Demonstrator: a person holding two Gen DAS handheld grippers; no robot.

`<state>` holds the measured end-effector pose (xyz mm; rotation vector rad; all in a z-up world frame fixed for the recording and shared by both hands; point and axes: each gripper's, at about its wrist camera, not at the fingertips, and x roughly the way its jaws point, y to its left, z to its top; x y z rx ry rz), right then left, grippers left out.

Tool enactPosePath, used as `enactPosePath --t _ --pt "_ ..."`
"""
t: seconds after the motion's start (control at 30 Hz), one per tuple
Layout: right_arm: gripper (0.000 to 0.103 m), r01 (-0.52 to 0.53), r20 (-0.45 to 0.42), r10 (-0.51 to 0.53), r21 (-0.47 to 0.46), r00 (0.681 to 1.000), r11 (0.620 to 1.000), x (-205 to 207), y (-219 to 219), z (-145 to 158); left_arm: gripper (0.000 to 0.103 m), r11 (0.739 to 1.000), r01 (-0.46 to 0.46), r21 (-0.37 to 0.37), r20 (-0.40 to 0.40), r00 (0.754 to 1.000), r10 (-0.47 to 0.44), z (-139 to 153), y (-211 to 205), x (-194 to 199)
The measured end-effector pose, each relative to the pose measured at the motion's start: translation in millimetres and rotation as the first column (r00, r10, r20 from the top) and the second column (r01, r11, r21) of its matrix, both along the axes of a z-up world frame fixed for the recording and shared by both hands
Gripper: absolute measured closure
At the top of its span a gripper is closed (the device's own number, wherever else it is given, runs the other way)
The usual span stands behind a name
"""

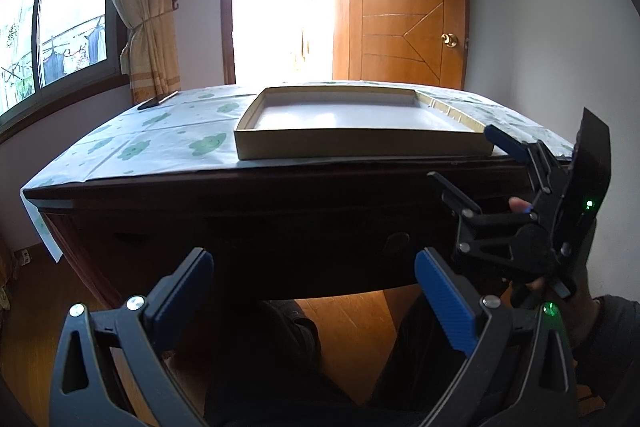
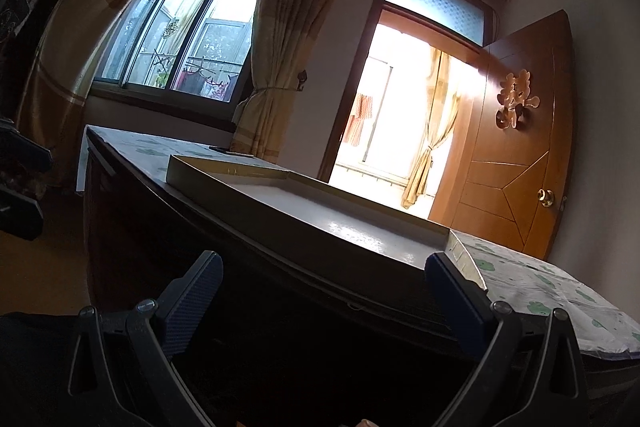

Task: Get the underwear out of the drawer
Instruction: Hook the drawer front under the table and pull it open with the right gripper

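The dark wooden desk (image 1: 280, 183) faces me, and its drawer front (image 1: 256, 239) lies in deep shadow and looks closed. No underwear shows in either view. My left gripper (image 1: 316, 295) is open and empty, held low in front of the drawer front. My right gripper (image 1: 466, 159) is held in a hand at the desk's right front edge, open with nothing between its fingers. In the right wrist view, the right gripper (image 2: 326, 287) points at the shadowed desk front (image 2: 168, 235) just under the tabletop edge.
A shallow cardboard tray (image 1: 360, 147) (image 2: 280, 223) with a white bottom sits on the patterned table cover (image 1: 168, 139). A flat dark object (image 1: 158, 101) lies at the far left corner. A wooden door (image 1: 404, 11), a bright doorway and a curtained window stand behind. The person's legs are under the desk.
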<state>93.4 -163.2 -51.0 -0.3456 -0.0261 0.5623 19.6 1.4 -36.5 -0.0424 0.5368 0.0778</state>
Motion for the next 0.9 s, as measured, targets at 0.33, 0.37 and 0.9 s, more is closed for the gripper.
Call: enactPosePath --t 0.33,0.37,0.9 --pt "0.001 -0.058 0.042 0.059 -0.016 0.997 0.998 8 0 -14 0.000 1.000 -0.014 0.001 0.000 1.000 0.014 -4 -4 1" --pt "0.001 -0.064 0.044 0.065 -0.018 0.997 0.998 9 0 -15 0.000 1.000 -0.013 -0.004 0.002 1.000 0.013 -4 -4 1" --pt "0.001 -0.068 0.017 0.071 -0.143 0.997 0.987 25 15 -29 0.000 0.999 -0.011 0.035 -0.018 1.000 0.011 -15 -11 14"
